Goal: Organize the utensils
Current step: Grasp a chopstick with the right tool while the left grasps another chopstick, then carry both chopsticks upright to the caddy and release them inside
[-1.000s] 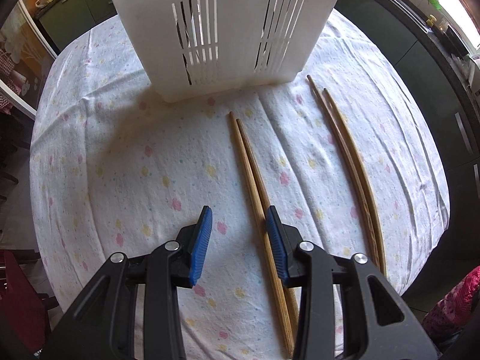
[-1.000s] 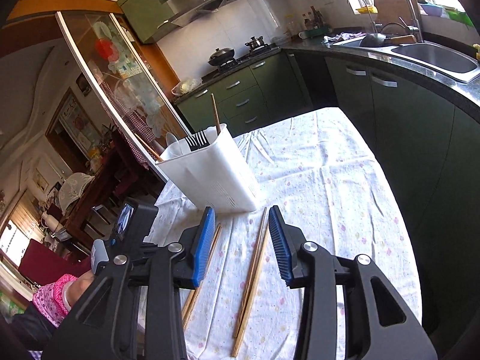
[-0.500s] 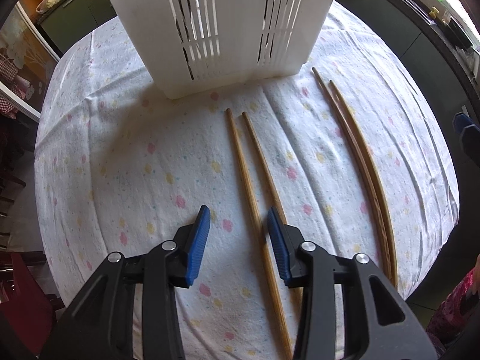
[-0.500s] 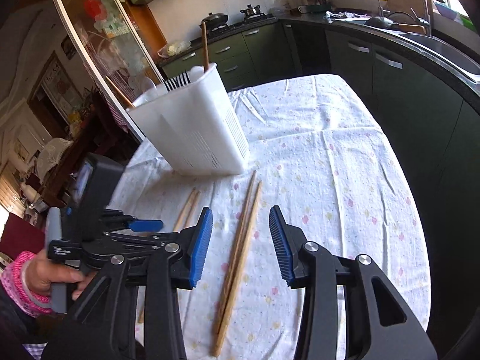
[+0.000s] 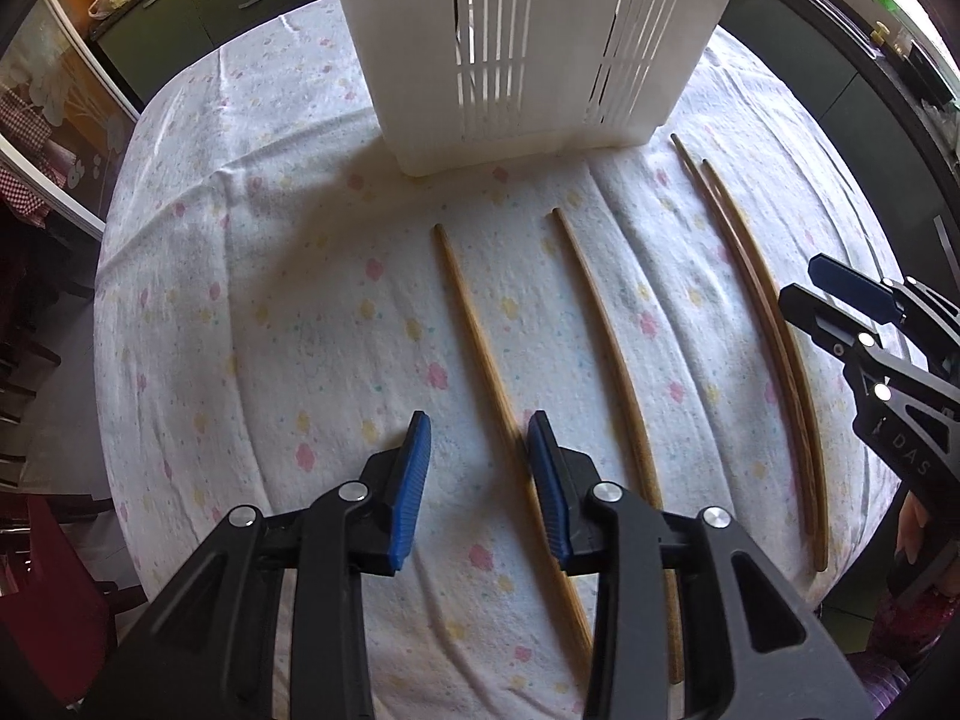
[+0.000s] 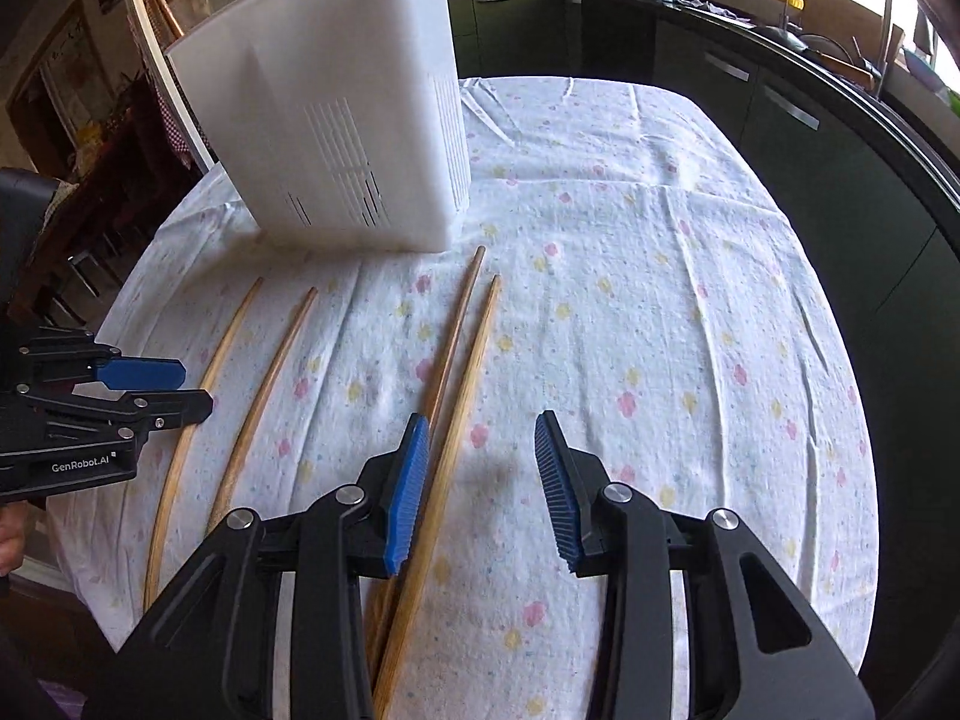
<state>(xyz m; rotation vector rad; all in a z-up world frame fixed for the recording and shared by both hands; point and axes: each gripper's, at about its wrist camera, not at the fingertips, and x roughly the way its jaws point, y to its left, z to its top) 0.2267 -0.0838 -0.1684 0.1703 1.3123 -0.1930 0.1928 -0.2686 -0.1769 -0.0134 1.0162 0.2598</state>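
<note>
A white slotted utensil holder (image 5: 528,48) stands at the far side of the table; it also shows in the right wrist view (image 6: 336,120). Two light chopsticks lie apart: one (image 5: 474,330) runs between my left gripper's (image 5: 477,450) open jaws, the other (image 5: 600,330) lies just right of them. A darker pair of chopsticks (image 5: 774,330) lies further right, also in the right wrist view (image 6: 462,372). My right gripper (image 6: 483,456) is open low over the table; one chopstick of that pair runs just inside its left jaw, the other passes under that jaw.
The round table has a white flowered cloth (image 6: 660,300). Dark green kitchen cabinets (image 6: 810,120) curve around the right side. A glass cabinet (image 5: 42,120) stands to the left. The right gripper shows at the right edge of the left wrist view (image 5: 870,324).
The two light chopsticks have spread apart, and one now lies between my left jaws. My right gripper has come down and closer over the darker pair.
</note>
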